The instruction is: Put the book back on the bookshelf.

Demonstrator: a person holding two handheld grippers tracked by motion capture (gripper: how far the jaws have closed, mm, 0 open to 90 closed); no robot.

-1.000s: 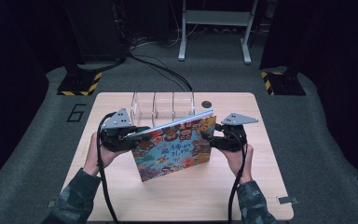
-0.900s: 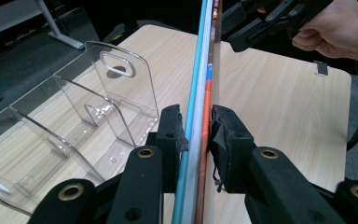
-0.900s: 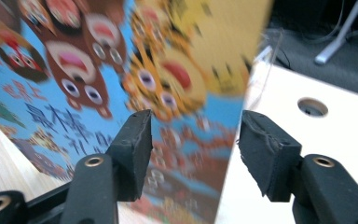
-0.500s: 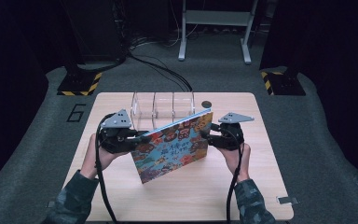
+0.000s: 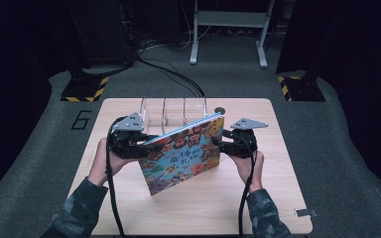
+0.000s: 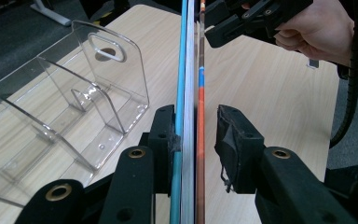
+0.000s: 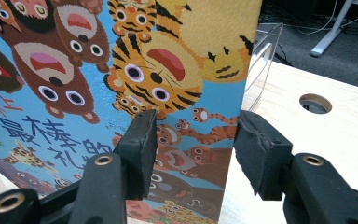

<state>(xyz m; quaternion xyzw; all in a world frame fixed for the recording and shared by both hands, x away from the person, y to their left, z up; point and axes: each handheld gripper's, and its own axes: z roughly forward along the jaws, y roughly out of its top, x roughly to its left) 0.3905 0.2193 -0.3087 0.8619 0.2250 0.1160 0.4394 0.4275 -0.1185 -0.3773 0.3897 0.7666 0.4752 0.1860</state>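
- Little has shifted since a second ago: the picture book [image 5: 184, 153] has sunk slightly toward the table [image 5: 273, 198] and tipped a touch more, its lower corner nearer the wood, while both hands sit almost where they were.
- Table: light wood, with a round hole [image 5: 220, 110] just behind the book's top right corner.
- Picture book: held between the two grippers in front of the clear acrylic rack [image 5: 173, 111], tilted with its cover facing the person, the lower corner at or just above the wood (I cannot tell whether it touches).
- Clear acrylic rack: stands just behind the book, its upright dividers empty; seen from the left gripper view [image 6: 70, 107] it lies beside the book's edge.
- Left gripper [image 5: 141, 145]: its jaws straddle the book's edge [image 6: 189, 116]; one pad presses the blue side, the other stands off with a gap, so the hold is loose rather than a firm pinch.
- Right gripper [image 5: 222, 144]: jaws spread, one in front of the cover [image 7: 158, 79] and the other past the book's edge, clamping nothing that I can see.
- Risk: with neither pair of jaws truly biting, the book could slip and topple flat, or swing into the rack's front divider and shove the light rack back.
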